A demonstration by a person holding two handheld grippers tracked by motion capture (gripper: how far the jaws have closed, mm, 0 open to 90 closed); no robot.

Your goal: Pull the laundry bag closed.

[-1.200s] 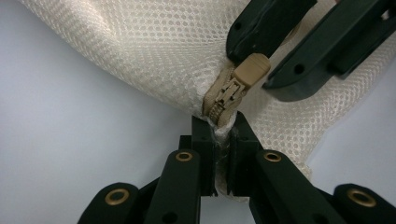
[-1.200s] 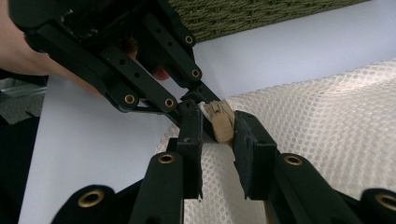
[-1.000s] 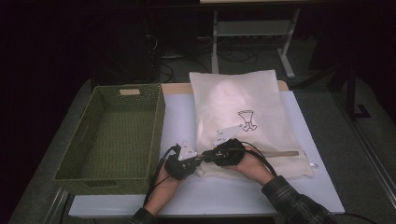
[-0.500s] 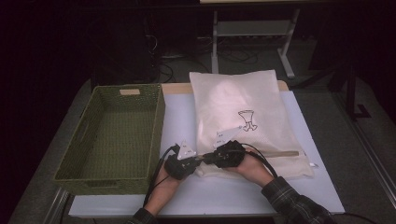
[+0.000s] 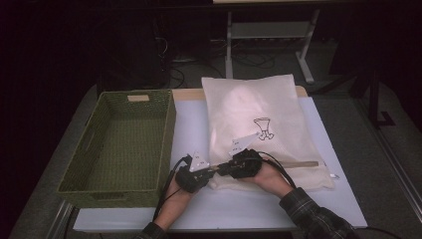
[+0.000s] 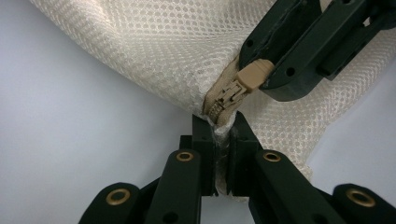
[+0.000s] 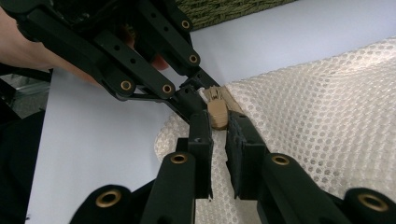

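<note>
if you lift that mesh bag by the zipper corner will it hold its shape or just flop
Probably flop: the mesh bag is thin netting lying flat and puckering where the left gripper pinches its corner. It looks light. The small zipper pull at the right gripper could slip free.

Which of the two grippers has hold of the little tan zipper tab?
The right gripper: its jaws close on the tan tab. The left gripper instead pinches the mesh bag at its corner, just past the zipper's end.
</note>
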